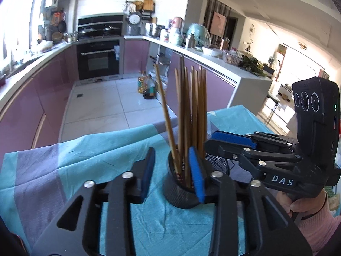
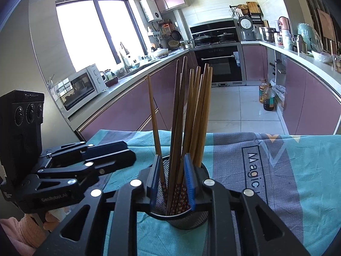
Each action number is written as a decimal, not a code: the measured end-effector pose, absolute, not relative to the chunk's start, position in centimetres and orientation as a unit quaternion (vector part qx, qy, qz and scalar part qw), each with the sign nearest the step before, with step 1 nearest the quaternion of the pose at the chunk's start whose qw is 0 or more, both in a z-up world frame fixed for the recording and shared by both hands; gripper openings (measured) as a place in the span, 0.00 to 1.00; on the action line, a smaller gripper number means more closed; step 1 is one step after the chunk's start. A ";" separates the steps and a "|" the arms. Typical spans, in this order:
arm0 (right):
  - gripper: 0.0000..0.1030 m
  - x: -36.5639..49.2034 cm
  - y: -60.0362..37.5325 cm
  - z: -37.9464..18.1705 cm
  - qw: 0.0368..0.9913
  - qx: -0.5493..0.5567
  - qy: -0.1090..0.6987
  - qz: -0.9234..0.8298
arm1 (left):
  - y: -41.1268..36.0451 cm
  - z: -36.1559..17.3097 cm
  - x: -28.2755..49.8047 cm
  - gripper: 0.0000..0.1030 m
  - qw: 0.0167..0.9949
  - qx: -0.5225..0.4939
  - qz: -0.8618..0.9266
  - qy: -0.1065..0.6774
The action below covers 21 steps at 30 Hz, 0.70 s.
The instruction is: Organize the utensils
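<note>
Chopsticks (image 2: 183,115) upright between right tool (image 2: 171,183) fingers

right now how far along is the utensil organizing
Done, apparently: the brown wooden chopsticks stand together in the black mesh holder on the teal and grey cloth.

In hand: nothing visibly gripped. The right gripper has its fingers apart around chopsticks at the holder's mouth; the left gripper is open beside the holder.

Left: no loose utensils show, so probably just withdrawing.
</note>
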State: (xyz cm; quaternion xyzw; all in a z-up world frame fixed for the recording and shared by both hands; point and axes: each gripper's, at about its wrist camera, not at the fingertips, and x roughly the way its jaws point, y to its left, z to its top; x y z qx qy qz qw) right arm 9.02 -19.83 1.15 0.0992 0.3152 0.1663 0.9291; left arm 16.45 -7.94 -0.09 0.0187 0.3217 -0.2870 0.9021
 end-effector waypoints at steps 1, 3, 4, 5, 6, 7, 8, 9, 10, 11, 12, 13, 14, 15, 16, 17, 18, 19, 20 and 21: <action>0.34 8.7 -19.7 1.2 0.931 0.096 0.311 0.164 | -7.6 0.0 16.3 0.39 0.906 0.018 -0.282 0.316; 0.49 8.2 -19.6 1.3 0.934 0.092 0.306 0.160 | -6.9 0.0 15.5 0.49 0.914 0.018 -0.265 0.306; 0.54 7.9 -19.5 1.4 0.935 0.090 0.303 0.160 | -6.6 0.1 15.1 0.54 0.918 0.018 -0.257 0.300; 0.56 7.7 -19.4 1.3 0.936 0.088 0.302 0.159 | -6.1 0.1 14.7 0.61 0.925 0.019 -0.244 0.291; 0.59 7.4 -19.3 1.3 0.937 0.084 0.300 0.158 | -5.7 0.0 14.2 0.66 0.929 0.019 -0.236 0.286; 0.65 7.0 -19.1 1.3 0.939 0.080 0.297 0.153 | -5.1 0.0 13.9 0.74 0.934 0.018 -0.221 0.278; 0.69 6.7 -18.9 1.3 0.942 0.075 0.291 0.147 | -4.5 0.0 13.2 0.80 0.938 0.016 -0.213 0.273; 0.73 6.3 -18.7 1.3 0.945 0.072 0.286 0.144 | -4.0 -0.1 12.9 0.84 0.942 0.013 -0.203 0.266; 0.75 5.9 -18.4 1.3 0.947 0.064 0.281 0.141 | -3.5 -0.1 12.5 0.93 0.946 0.011 -0.192 0.260; 0.77 5.7 -18.2 1.4 0.949 0.060 0.278 0.138 | -3.1 -0.2 11.9 0.95 0.949 0.010 -0.184 0.256; 0.83 5.3 -18.0 1.4 0.952 0.055 0.271 0.133 | -2.7 -0.3 11.6 0.95 0.951 0.010 -0.176 0.253; 0.85 5.0 -17.9 1.4 0.954 0.052 0.265 0.131 | -2.3 -0.3 11.3 0.95 0.953 0.009 -0.168 0.251; 0.86 4.7 -17.7 1.5 0.956 0.048 0.258 0.131 | -1.8 -0.4 10.8 0.94 0.955 0.008 -0.161 0.250; 0.90 4.3 -17.5 1.5 0.959 0.043 0.251 0.127 | -1.3 -0.5 10.0 0.94 0.957 0.006 -0.153 0.247; 0.94 3.9 -17.3 1.5 0.962 0.037 0.244 0.121 | -0.8 -0.6 9.7 0.94 0.959 0.003 -0.143 0.243; 0.94 3.5 -17.2 1.5 0.963 0.034 0.238 0.119 | -0.3 -0.5 9.1 0.95 0.961 0.000 -0.138 0.240; 0.94 3.1 -17.0 1.5 0.966 0.033 0.230 0.117 | 0.2 -0.6 8.7 0.95 0.962 -0.003 -0.135 0.238; 0.94 2.8 -16.9 1.5 0.967 0.031 0.226 0.116 | 0.8 -0.6 8.3 0.95 0.964 -0.006 -0.130 0.233; 0.94 2.5 -16.8 1.5 0.968 0.029 0.220 0.113 | 1.2 -0.6 7.8 0.95 0.965 -0.009 -0.127 0.230; 0.94 2.1 -16.7 1.4 0.971 0.028 0.212 0.107 | 1.7 -0.6 7.3 0.95 0.967 -0.011 -0.121 0.225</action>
